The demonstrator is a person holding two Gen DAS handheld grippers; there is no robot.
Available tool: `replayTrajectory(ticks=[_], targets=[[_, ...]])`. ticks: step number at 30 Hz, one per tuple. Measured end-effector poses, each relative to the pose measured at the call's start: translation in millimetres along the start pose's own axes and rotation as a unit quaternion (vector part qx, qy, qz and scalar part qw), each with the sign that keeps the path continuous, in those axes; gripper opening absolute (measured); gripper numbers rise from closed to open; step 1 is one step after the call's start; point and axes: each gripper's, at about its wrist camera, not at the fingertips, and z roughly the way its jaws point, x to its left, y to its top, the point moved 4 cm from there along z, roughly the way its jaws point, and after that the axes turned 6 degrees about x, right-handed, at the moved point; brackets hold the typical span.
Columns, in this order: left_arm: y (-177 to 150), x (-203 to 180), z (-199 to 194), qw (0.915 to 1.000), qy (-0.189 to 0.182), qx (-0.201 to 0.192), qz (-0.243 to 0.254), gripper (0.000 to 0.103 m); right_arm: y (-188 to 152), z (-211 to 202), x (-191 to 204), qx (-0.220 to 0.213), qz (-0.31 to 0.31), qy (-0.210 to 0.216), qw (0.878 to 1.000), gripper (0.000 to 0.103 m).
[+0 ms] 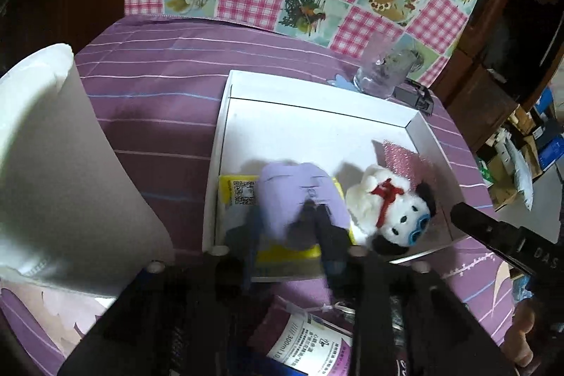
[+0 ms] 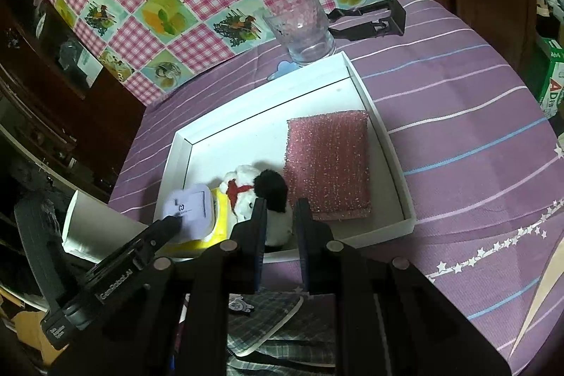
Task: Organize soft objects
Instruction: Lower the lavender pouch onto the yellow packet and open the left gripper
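While your left tongs (image 1: 287, 217) stand released astride the lilac soft piece (image 1: 299, 196) lying on a yellow pack (image 1: 239, 191) in the white tray (image 2: 394, 164), you are at the letting-go step, so I judge you should next lift straight clear. Your right tongs (image 2: 280, 210) hang narrowly parted above the tray's near edge, grasping nothing. The tray holds one lilac piece, one plush dog (image 2: 261, 196) and one pink sponge (image 2: 328, 164); one glass (image 2: 303, 27) stands behind the tray.
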Motion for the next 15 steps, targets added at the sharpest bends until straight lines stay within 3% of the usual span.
replayTrajectory(ticks=[2, 10, 15], targets=[[1, -1, -4, 0.9999, -0.012, -0.01, 0.0, 0.061, 0, -1, 1, 0.001, -0.001, 0.0, 1.0, 0.018], [4, -8, -22, 0.9987, 0.008, -0.05, 0.01, 0.061, -1, -5, 6, 0.001, -0.006, -0.002, 1.0, 0.018], [1, -15, -36, 0.9968, 0.02, -0.075, 0.021, 0.061, -1, -23, 14, -0.022, -0.016, -0.004, 1.0, 0.021]])
